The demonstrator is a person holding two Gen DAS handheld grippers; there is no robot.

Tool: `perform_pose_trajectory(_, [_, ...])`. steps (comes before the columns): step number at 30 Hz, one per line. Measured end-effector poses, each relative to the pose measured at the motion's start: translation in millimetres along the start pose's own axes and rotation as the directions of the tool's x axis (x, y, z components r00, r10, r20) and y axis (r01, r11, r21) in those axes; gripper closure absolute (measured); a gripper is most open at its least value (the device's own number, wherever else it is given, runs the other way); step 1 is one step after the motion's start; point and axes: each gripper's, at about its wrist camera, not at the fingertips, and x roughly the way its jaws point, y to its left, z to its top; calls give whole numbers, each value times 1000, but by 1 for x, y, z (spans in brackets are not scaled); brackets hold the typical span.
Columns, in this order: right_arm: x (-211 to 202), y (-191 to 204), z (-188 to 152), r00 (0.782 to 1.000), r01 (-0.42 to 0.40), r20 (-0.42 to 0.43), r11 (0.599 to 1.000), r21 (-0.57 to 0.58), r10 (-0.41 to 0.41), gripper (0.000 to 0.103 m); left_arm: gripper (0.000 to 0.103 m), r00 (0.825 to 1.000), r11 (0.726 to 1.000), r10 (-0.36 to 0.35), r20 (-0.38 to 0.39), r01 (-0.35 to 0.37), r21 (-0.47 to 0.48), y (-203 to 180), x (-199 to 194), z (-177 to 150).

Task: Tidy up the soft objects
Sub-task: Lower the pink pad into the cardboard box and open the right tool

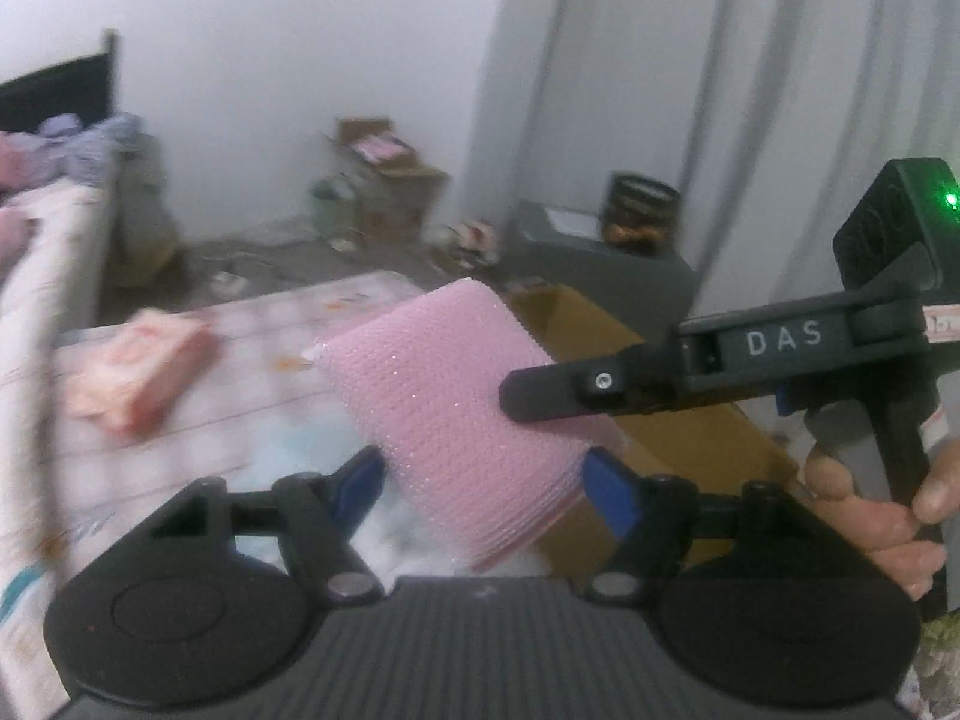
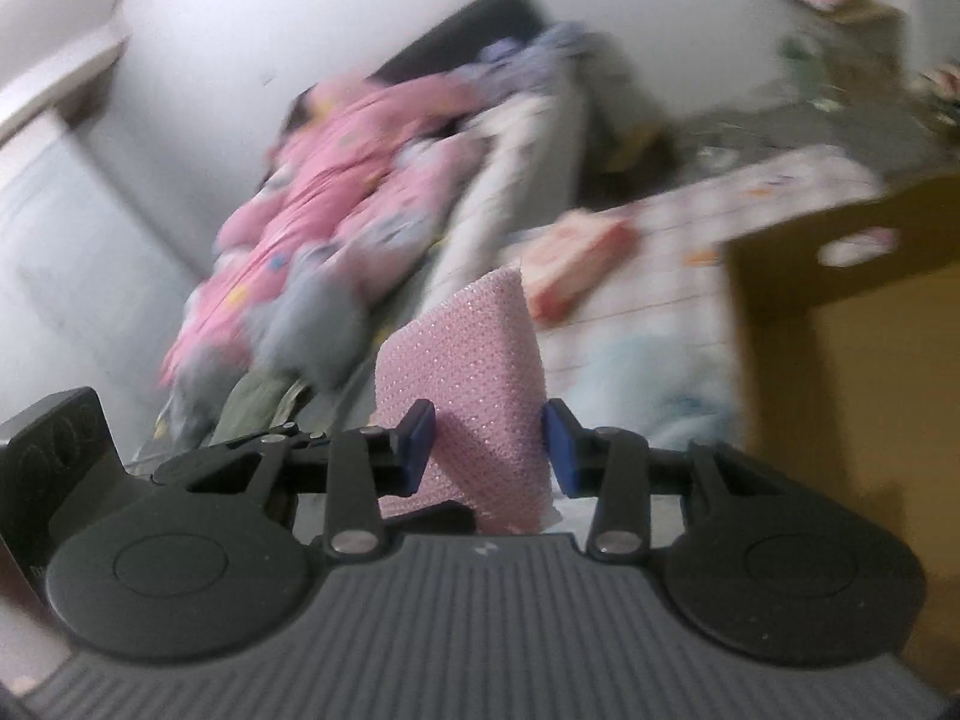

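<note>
1. Sponge [image 1: 456, 396]: pink, textured, a stack of thin layers at its lower edge. It is lifted above the bed [image 1: 252, 372] and held by both grippers at once.
2. Left gripper [image 1: 485, 483]: jaws stand wide, blue pads on the stack's two opposite edges. The left pad [image 1: 359, 480] touches the sponge; the right pad [image 1: 612, 492] sits at its lower corner. Grip appears firm.
3. Right gripper [image 2: 487, 450]: jaws narrower, one blue pad [image 2: 417, 441] on each side of the sponge [image 2: 462, 384], pressing it in. In the left view its upper finger lies across the sponge's right face.
4. Hand [image 1: 870, 504]: wrapped round the right gripper's handle, at the right edge of the left view.
5. Box [image 2: 840, 324]: brown cardboard, open, with a handle slot, just right of the sponge.
6. Pack [image 1: 138, 384]: pinkish, flat on the bed, left of the sponge and apart from it.
7. Bedding [image 2: 324, 192]: pink and grey heap at the far side of the bed.
8. Image quality: background blurred in both views; small floor items cannot be identified.
</note>
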Motion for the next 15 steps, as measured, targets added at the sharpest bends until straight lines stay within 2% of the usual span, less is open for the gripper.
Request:
perform_pose_trajectory(4, [-7,-71,27,999,48,-1,989,139,-48,65,27,996,999,-37,-79,39,27,-11,69,33])
perform_pose_trajectory(7, [2,-113,41,996,87,-17,977,193,-85,65,27,989,998,-47,-141,51,28,-16,117,48])
perform_pose_trajectory(12, [32,-183,60,992,119,-71,955,272,-103,66,27,979,996,12,-203,5,84,-21,179,63])
perform_pose_trajectory(15, [56,-210,69,991,127,-90,941,313,-104,66,26,972,995,44,-229,-21,102,-22,208,70])
